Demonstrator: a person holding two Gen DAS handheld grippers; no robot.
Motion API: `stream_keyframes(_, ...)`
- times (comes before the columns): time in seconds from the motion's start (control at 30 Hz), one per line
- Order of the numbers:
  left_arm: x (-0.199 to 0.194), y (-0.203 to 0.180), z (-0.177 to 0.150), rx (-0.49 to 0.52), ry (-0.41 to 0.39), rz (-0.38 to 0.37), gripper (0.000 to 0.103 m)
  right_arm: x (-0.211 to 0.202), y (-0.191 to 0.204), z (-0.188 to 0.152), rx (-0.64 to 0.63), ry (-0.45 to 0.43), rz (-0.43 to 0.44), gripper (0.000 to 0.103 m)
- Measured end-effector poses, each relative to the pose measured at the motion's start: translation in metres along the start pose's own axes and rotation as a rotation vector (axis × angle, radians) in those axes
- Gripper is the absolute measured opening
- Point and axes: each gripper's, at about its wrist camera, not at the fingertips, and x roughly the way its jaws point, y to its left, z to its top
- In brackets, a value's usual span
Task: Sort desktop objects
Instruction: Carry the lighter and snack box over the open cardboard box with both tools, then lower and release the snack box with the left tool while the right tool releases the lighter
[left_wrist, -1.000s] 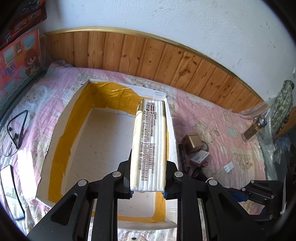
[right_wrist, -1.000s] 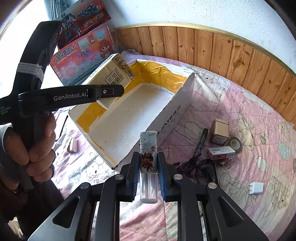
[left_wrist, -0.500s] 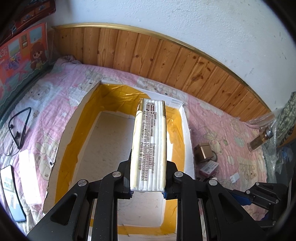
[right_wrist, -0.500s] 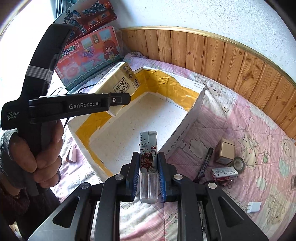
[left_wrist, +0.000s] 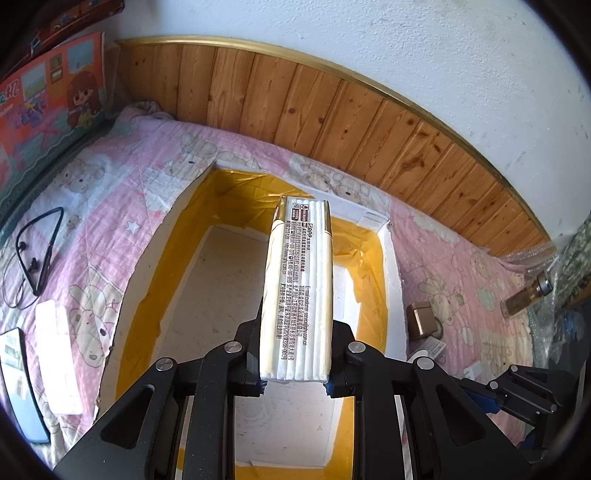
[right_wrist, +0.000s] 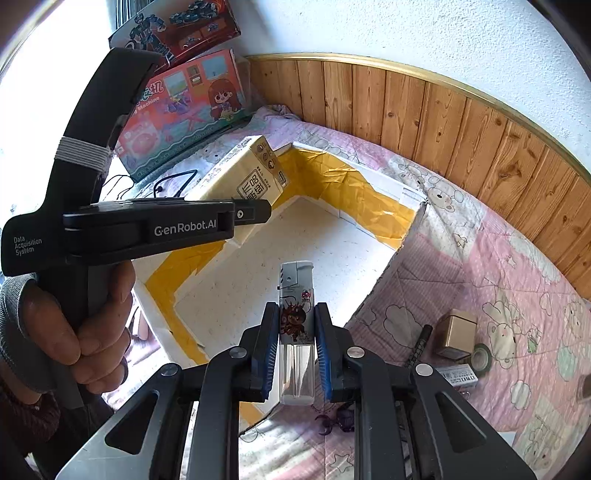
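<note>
My left gripper (left_wrist: 295, 362) is shut on a cream tissue pack (left_wrist: 299, 288) and holds it above the inside of a white foam box lined with yellow tape (left_wrist: 391, 266). In the right wrist view the same pack (right_wrist: 243, 181) hangs over the box's far left rim, and the left gripper's body (right_wrist: 147, 229) is held by a hand. My right gripper (right_wrist: 295, 332) is shut on a lighter (right_wrist: 295, 317) with a cartoon print, above the near right part of the foam box (right_wrist: 391, 258).
On the pink quilt to the box's right lie a small tan box (right_wrist: 458, 328), a tape roll (right_wrist: 480, 356), a small printed packet (right_wrist: 456, 374) and a black pen (right_wrist: 419, 345). Earphones (left_wrist: 33, 254) and a phone (left_wrist: 18, 380) lie left. Toy boxes (right_wrist: 184, 107) lean on the wall.
Both grippers have moved left over the foam box with their loads. The box now sits centred under the tissue pack, and the lighter has come over the box's floor.
</note>
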Motion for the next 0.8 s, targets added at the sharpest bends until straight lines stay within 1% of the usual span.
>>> stream_keyframes(0.8,0.039,0.014,0.025,-0.066,0.061,0.07,0.022,0.046,-0.015,0.04,-0.036,0.053,-0.005,0.02)
